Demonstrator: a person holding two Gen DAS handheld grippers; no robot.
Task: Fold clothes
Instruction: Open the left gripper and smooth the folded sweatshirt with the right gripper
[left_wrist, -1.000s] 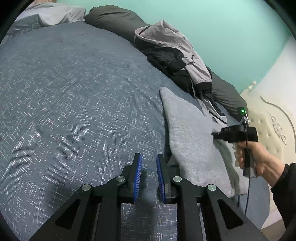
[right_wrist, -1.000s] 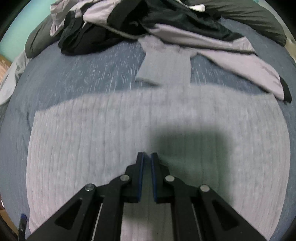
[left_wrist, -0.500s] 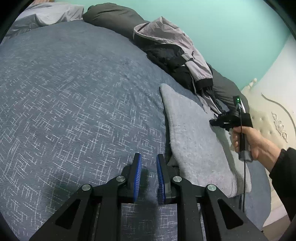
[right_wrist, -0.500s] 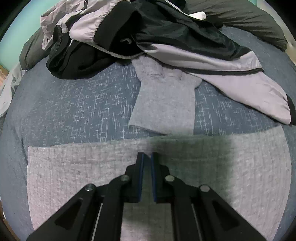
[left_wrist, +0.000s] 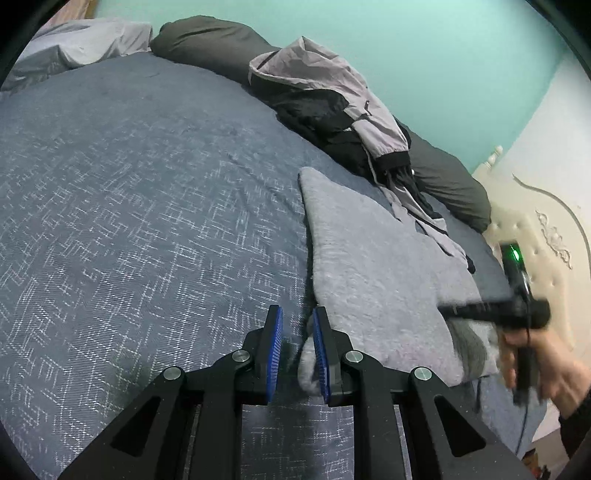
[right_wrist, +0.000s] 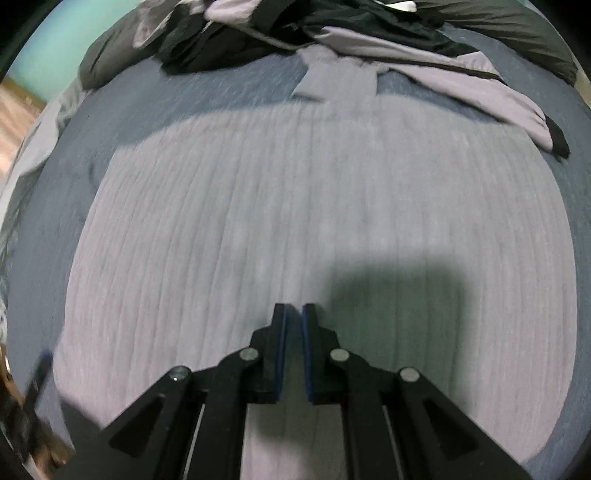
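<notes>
Grey knit garment (right_wrist: 317, 229) lying flat on blue-grey bedspread (left_wrist: 129, 206), folded into a long slab, one sleeve (right_wrist: 336, 79) sticking out toward the far clothes pile. Left gripper (left_wrist: 295, 347) at garment's near corner, jaws apart w/ small gap, corner of fabric bunched btwn blue pads (left_wrist: 320, 354), not pinched. Right gripper (right_wrist: 293, 347) over garment mid-panel, jaws nearly together, thin slit only, nothing clamped; shadow on fabric just beside it. Same gripper seen blurred in left view, held by hand (left_wrist: 543, 362) at garment's other end. Grey/black jacket (left_wrist: 332, 107) heaped beyond, dark pillow (left_wrist: 207, 44) behind, teal wall (left_wrist: 443, 55), cream headboard (left_wrist: 546, 229) at right.
</notes>
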